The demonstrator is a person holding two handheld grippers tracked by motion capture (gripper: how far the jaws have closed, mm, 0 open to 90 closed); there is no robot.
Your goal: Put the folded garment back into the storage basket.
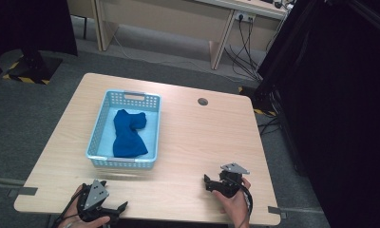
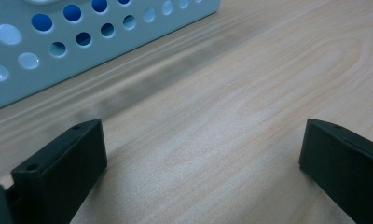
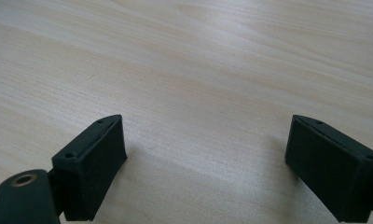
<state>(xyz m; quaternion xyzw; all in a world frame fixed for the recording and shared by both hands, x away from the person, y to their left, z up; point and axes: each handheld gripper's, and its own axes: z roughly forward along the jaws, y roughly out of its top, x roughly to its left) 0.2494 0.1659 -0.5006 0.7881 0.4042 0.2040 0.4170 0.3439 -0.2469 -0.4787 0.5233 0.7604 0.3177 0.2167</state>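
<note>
A light wooden worktop [image 1: 202, 137] with a round cable hole [image 1: 203, 101] stood on grey carpet [image 1: 26, 114], behind it a beige desk [image 1: 178, 19] with black cables [image 1: 242, 52] hanging from a wall socket [image 1: 245, 17], and black curtains [image 1: 340, 95] alongside.

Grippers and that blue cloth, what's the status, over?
Left gripper and right gripper open, empty, low near the table's front edge. Cloth lies bunched in the basket. Nothing between.
</note>
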